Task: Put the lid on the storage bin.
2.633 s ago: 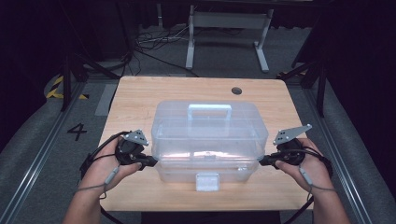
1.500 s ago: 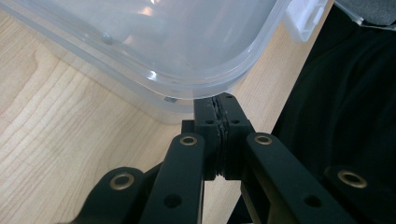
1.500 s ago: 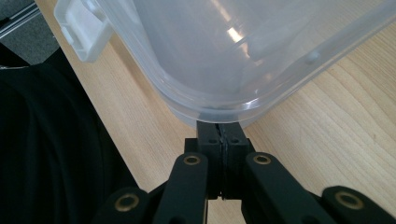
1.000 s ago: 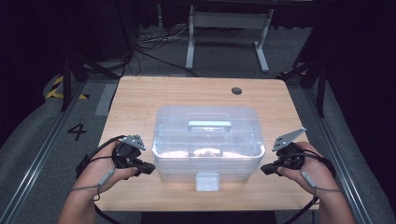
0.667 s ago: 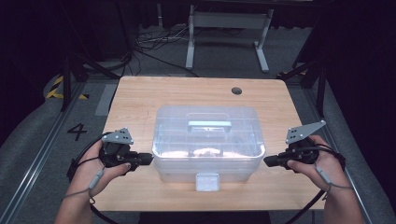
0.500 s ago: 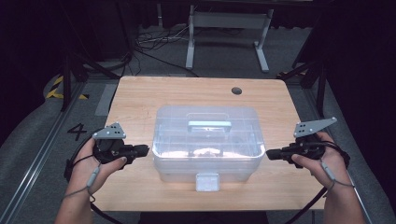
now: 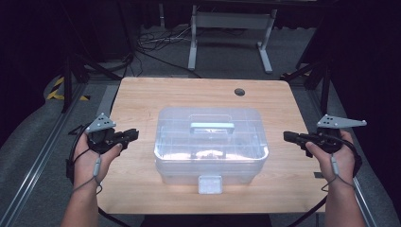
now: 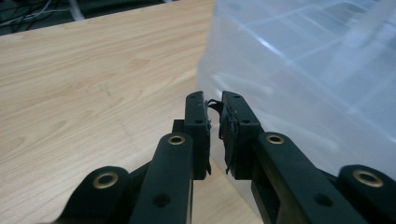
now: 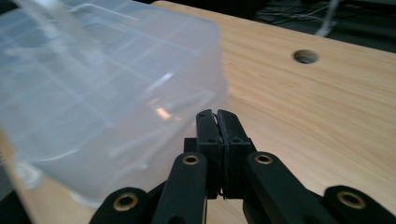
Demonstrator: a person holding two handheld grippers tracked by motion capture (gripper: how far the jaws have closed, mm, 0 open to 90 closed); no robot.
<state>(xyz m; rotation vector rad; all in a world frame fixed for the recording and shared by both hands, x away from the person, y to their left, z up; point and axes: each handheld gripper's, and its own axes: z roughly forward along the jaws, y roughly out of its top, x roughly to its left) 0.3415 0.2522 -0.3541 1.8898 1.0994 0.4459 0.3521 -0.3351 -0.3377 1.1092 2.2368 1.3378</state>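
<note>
A clear plastic storage box point(image 7: 210, 142) with a lid, a top handle point(image 7: 212, 126) and a front latch point(image 7: 210, 184) rests in the middle of the wooden table point(image 7: 142, 99). My left gripper point(image 7: 135, 135) hovers to its left, pointing at the box's end wall point(image 8: 303, 70) with a gap of bare table between. Its jaws have just been opening and stand a narrow slit apart point(image 8: 214, 100), with nothing between them. My right gripper point(image 7: 286, 136) hovers off the box's right end point(image 9: 93, 84), apart from it, jaws shut together point(image 9: 216, 114) and empty.
A round cable hole point(image 7: 239, 91) sits in the table's far right part, also seen in the right gripper view point(image 9: 305, 56). Dark floor, cables and a metal stand point(image 7: 231, 28) lie beyond the far edge. Rails run along both table sides.
Both hands have drawn outward, away from the box's ends. The left jaws have parted slightly. The box, held higher at first, has since rested still on the table.
</note>
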